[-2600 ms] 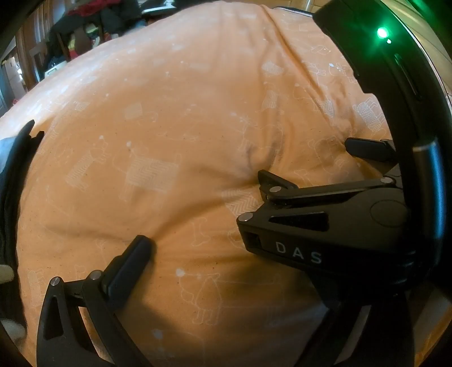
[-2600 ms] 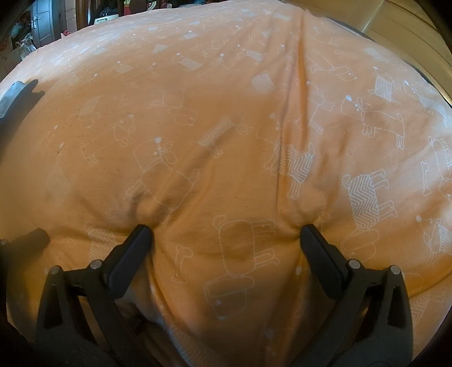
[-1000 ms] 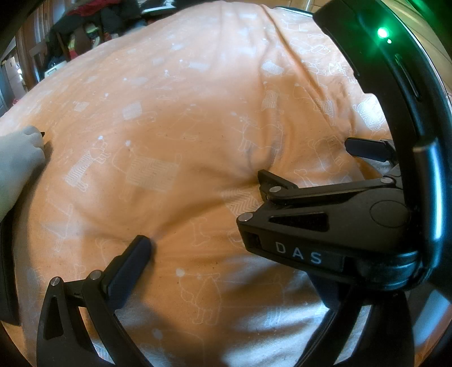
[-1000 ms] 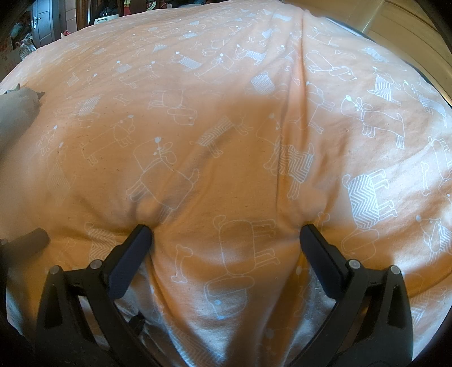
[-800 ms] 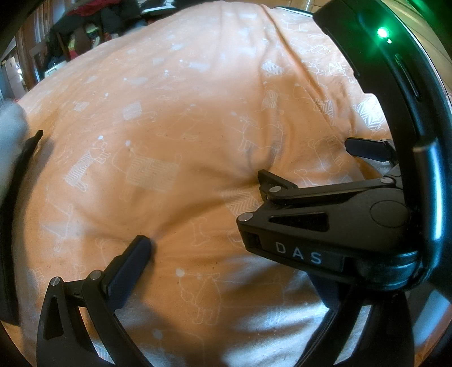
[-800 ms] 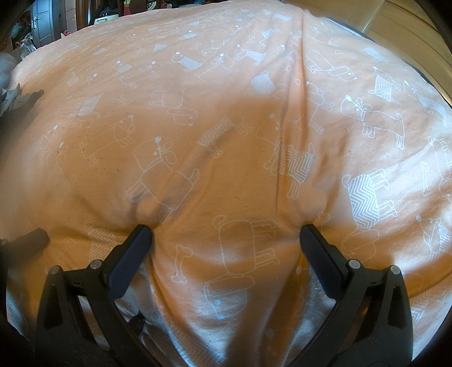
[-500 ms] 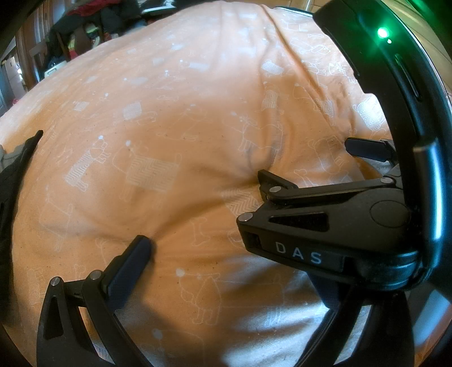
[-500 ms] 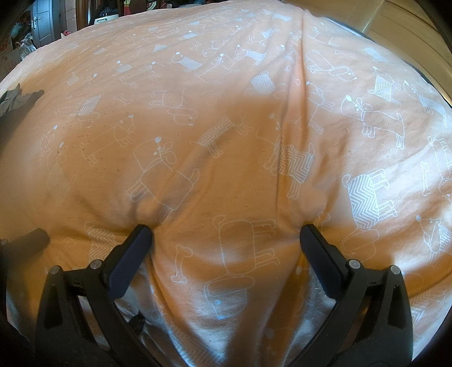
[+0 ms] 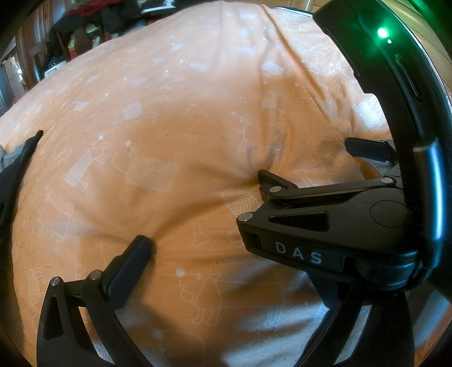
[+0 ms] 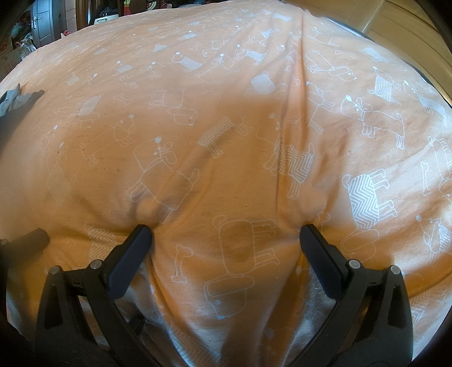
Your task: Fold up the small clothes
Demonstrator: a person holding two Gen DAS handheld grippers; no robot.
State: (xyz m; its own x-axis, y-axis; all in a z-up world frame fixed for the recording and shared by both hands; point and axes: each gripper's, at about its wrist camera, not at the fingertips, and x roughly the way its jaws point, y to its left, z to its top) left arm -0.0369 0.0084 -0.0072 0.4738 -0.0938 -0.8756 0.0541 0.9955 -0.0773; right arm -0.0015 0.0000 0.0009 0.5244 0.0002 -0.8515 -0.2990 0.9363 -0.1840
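Observation:
A dark garment with a grey part (image 9: 12, 169) lies at the far left edge of the orange dog-print bedsheet (image 9: 175, 118); the right wrist view shows the garment (image 10: 19, 98) small at its left edge. My left gripper (image 9: 223, 240) is open, resting on the sheet with only its left finger (image 9: 130, 262) showing. Its right finger is hidden behind my right gripper (image 9: 310, 163), which lies close on its right. The right gripper (image 10: 226, 234) is open, both fingertips pressed into the bedsheet (image 10: 226, 127). Neither gripper holds or touches the garment.
The sheet bulges and creases around the fingertips. Clutter of clothes and furniture (image 9: 73, 34) stands beyond the bed's far left. A pale wooden wall (image 10: 401, 25) runs along the bed's far right. A blurred dark finger tip (image 10: 28, 242) sits at the right wrist view's left edge.
A hand reached in at the left edge by the dark garment about a second ago and has gone. The garment has shifted slightly. Neither gripper has moved.

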